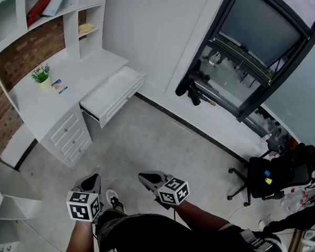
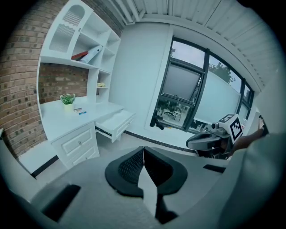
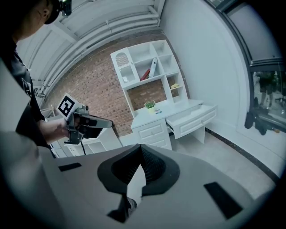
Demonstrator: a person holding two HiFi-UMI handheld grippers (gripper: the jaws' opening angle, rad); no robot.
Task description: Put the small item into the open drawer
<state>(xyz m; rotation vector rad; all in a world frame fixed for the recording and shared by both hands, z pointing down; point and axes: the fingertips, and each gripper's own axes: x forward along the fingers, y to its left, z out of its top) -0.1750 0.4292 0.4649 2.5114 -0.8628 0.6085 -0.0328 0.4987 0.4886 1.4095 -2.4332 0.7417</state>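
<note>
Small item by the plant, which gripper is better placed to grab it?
Left, likely: the left gripper is nearer the desk and small item than the right gripper; both are shut and empty.

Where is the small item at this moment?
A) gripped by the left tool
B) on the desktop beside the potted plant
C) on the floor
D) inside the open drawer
B: the small item lies on the desktop next to the potted plant, outside the open drawer.

Left tool (image 1: 95, 177): grey wedge shell, black ribbed pads (image 2: 129, 166), thin black cable (image 3: 83, 147) below it. White cube (image 1: 83, 204) with black square markers behind. Right tool (image 1: 142, 177): same build. Black clothes (image 1: 147, 233), white print. White-and-black shoe (image 1: 113, 198).
</note>
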